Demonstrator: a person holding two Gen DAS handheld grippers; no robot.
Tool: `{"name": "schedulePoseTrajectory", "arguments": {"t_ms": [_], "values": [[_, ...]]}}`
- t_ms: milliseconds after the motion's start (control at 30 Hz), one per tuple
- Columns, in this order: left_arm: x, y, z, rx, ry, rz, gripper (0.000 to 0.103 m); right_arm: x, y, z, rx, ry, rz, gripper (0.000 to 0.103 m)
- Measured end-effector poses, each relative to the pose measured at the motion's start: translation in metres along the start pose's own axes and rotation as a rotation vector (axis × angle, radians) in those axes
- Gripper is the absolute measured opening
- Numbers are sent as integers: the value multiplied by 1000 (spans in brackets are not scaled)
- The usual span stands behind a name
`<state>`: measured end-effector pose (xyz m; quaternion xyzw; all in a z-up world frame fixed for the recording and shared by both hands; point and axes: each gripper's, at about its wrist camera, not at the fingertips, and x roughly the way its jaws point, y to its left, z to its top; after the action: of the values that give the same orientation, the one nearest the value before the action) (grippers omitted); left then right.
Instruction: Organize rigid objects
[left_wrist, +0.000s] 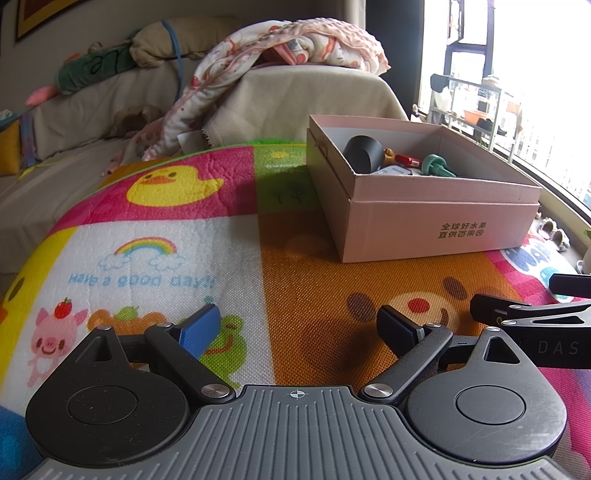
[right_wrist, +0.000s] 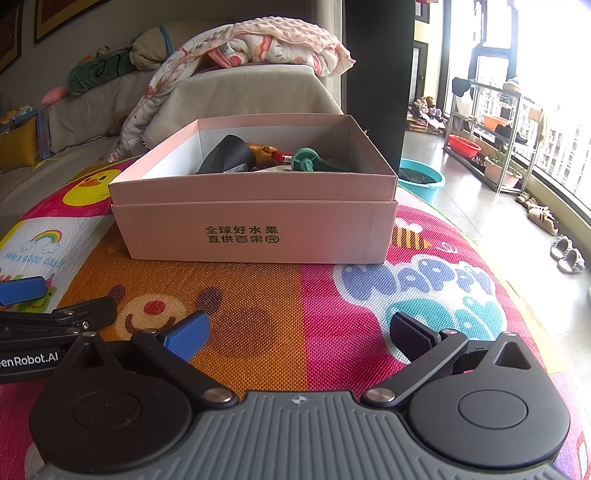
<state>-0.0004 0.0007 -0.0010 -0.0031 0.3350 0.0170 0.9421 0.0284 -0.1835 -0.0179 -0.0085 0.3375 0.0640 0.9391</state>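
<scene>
Pink cardboard box (right_wrist: 255, 225) with green printed characters on its front wall sits open on a bright cartoon-printed play mat (right_wrist: 295, 314) — its upper part nests inside a slightly wider lower part. Inside the box lie the gathered rigid things: a black cylindrical object (right_wrist: 225, 155) leaning against the back left, a small brown figurine (right_wrist: 260, 149) behind it, a red pen-like piece (right_wrist: 280, 157), and a teal plastic piece with a round flange (right_wrist: 308, 159) stretching toward the right wall. A white item lies low among them, too hidden to tell what it is.

The left gripper (left_wrist: 299, 325) hovers low over the orange panel of the mat, its fingers spread wide and holding nothing; one finger carries a blue pad (left_wrist: 201, 328). The right gripper (right_wrist: 299, 334) hangs just beside it — also with fingers spread apart and empty — facing the box front squarely. The box stands ahead of both, to the right in the left wrist view.

Beyond the mat a beige covered sofa (right_wrist: 236, 96) carries a pink patterned blanket (right_wrist: 266, 40); a teal basin (right_wrist: 421, 179) rests on the floor by the window.
</scene>
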Motion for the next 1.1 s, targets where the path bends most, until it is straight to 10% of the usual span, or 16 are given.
{"name": "schedulePoseTrajectory", "arguments": {"t_ms": [1100], "values": [[0,0,0,-7,1,-10,96,0,0,0,0,0,0,103]]}}
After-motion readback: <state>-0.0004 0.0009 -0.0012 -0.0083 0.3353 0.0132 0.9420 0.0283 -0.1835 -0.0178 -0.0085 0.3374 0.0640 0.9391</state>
